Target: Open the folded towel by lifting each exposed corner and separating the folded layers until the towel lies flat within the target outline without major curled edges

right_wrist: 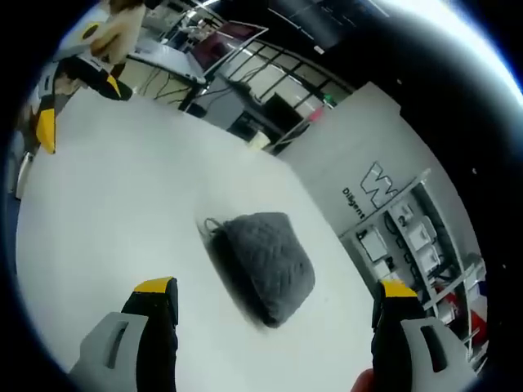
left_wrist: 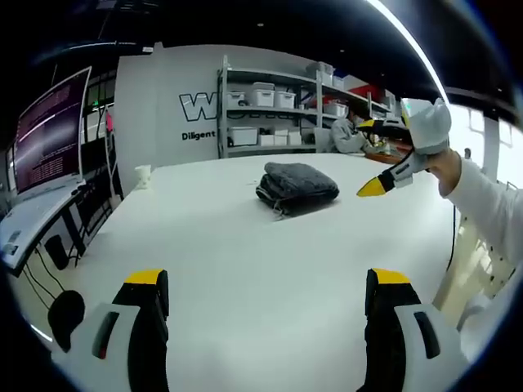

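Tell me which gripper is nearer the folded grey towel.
Right. The right gripper hovers close above the towel, jaws wide apart, not touching it. The left gripper is held back over bare table, jaws open, the towel well beyond its tips.

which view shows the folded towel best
The right gripper view: the folded towel sits large and close between the open tongs, hang loop visible. The left gripper view shows it smaller, farther off on the white table.
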